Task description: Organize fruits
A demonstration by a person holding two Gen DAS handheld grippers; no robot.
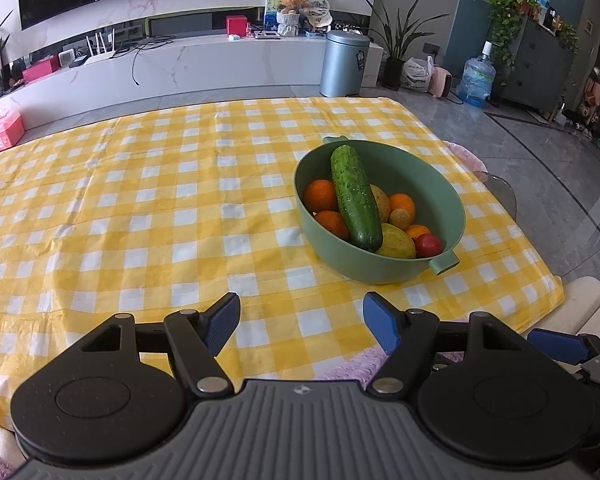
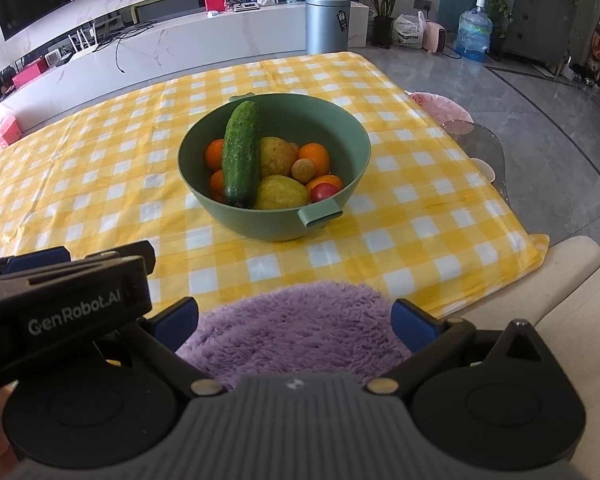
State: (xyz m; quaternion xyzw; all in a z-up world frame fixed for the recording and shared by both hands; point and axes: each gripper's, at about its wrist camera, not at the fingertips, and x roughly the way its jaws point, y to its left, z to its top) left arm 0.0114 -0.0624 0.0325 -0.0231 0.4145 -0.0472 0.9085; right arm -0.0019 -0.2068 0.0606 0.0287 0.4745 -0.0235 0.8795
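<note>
Yellow checked tablecloth [image 1: 140, 200], green bowl [image 2: 352, 136] right of centre holding a cucumber [image 2: 242, 156]; left gripper [image 1: 300, 322] and right gripper [image 2: 294, 320] both spread, empty.

Tablecloth [image 1: 140, 208]: yellow and white check. Bowl [image 2: 276, 220]: plain sage green, handles in the same green. Cucumber [image 2: 242, 156]: dark green, speckled with pale bumps. Oranges [image 1: 320, 194]: bright orange. Two larger fruits [image 2: 280, 192] in the bowl: dull yellow, mottled with green. Small round fruit [image 2: 303, 171]: tan-brown. Tomato [image 1: 428, 245]: red. Left gripper [image 1: 300, 322]: black body, blue finger pads [image 1: 222, 326], grey ribbed panel. Right gripper [image 2: 296, 320]: black body with white lettering, blue pads [image 2: 414, 324]. Fluffy cloth [image 2: 300, 328] was purple. Bin [image 1: 344, 64]: silver-grey. Water jug [image 1: 476, 80]: translucent blue. Box [image 1: 236, 26] on the counter: red.
</note>
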